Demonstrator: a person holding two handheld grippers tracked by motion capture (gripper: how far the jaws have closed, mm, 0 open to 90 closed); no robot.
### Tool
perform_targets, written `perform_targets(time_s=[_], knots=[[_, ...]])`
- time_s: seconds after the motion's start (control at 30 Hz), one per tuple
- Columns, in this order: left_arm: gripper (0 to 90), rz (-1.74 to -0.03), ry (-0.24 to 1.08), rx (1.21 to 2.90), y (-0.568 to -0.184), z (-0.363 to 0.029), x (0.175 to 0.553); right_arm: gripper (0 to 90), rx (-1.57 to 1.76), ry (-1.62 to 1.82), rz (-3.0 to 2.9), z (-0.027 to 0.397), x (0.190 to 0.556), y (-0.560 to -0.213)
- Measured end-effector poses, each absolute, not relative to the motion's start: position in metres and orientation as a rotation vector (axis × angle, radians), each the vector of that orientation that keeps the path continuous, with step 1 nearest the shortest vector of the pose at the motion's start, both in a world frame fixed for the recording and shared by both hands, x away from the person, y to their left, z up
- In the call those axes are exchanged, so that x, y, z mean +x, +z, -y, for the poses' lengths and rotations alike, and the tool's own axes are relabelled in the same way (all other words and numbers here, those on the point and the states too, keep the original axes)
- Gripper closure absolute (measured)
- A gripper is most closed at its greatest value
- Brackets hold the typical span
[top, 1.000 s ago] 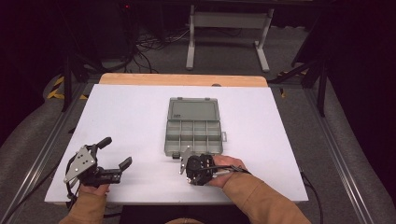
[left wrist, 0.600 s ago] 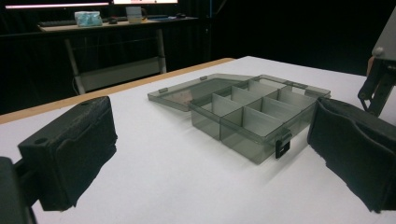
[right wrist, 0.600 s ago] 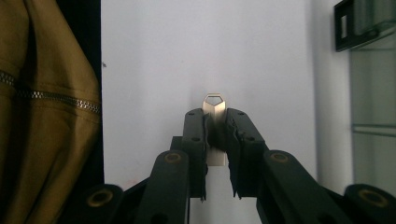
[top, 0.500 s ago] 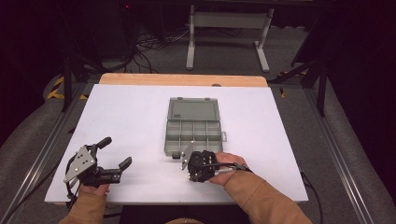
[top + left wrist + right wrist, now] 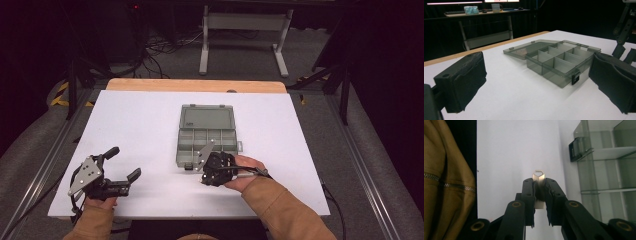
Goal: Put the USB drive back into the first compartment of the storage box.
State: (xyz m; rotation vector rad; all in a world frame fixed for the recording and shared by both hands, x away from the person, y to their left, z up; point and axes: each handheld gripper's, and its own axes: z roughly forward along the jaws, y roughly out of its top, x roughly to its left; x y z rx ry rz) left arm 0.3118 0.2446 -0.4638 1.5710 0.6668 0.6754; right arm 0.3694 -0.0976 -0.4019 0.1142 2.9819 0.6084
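High view: right gripper [image 5: 216, 167] at the near edge of the open compartment box [image 5: 207, 136] on the white counter [image 5: 135, 125]; left gripper [image 5: 112, 172] well apart to the left, fingers spread, nothing between them.

Left gripper view: fingers [image 5: 461, 82] wide open, empty; box ahead, lid laid flat, compartments look empty.

Right gripper view: fingers [image 5: 529, 192] clenched on a flat metal USB stick [image 5: 538, 177], keyring end poking out past the tips, above the counter beside the box latch [image 5: 575, 149]. Judged light, rigid and slick: pinch the flat faces mid-body, firmly, or it may slide or twist.
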Motion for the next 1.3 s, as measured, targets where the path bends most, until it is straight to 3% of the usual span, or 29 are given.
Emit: perform_targets(time_s=[1.3], knots=[[2.3,-0.668,0.67,1.574,-0.464,-0.246,0.313,78.8,0.366,0.897,-2.798,0.088,0.427,-0.364]])
